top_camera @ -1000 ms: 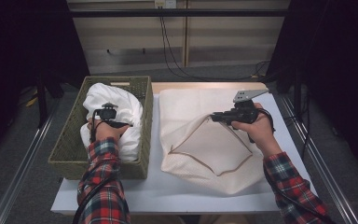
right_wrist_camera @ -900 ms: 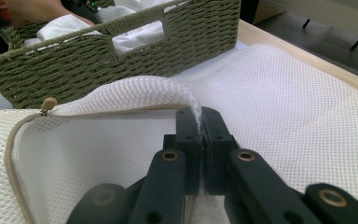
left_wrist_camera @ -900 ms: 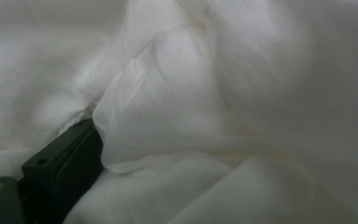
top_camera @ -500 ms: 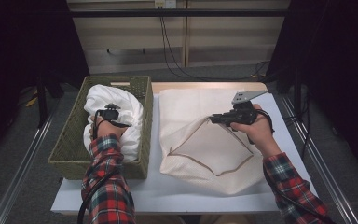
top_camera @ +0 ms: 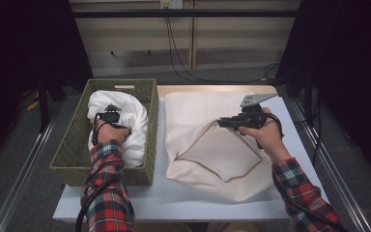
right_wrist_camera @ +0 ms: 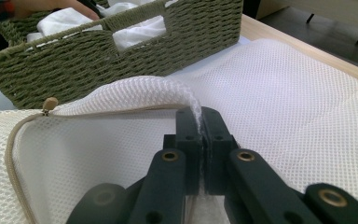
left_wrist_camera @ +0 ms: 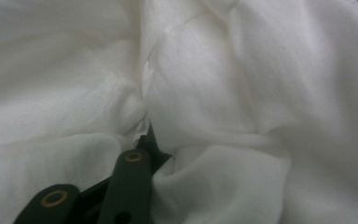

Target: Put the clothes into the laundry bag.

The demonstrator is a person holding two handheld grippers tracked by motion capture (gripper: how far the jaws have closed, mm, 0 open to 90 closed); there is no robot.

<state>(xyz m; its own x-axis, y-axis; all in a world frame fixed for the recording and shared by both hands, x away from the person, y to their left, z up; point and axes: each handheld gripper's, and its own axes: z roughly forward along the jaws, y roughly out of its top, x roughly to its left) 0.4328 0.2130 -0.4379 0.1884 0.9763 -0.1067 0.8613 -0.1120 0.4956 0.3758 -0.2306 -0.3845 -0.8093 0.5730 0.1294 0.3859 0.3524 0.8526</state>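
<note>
A: Where is the left gripper?

B: Down in the basket, its tip buried in the white cloth that fills it. In the left gripper view its jaws sink into a crease, with soft folds bulging on both sides and ahead of them.

A: Does it have hold of the cloth?

B: The jaws have just been closing, and cloth lies between them. Only a narrow part of the tips shows, so I cannot tell whether the pads press it yet.

A: And the right gripper?

B: Its jaws are closed tight on the upper edge of the mesh bag, which lies flat on the table. In the right gripper view a strip of mesh is pinched between the two pads and arches up just ahead of the right gripper.

A: What does that do to the bag?

B: The pinched edge stands raised above the lower layer, so the mouth gapes on the side nearer the person. The tan zip edge curves along the opening, and its small pull sits well off to the jaws' left in that view.

A: How do basket and bag lie from that gripper?

B: The basket stands beyond its tips, just past the far rim of the bag. The other hand shows over the cloth inside it.
</note>
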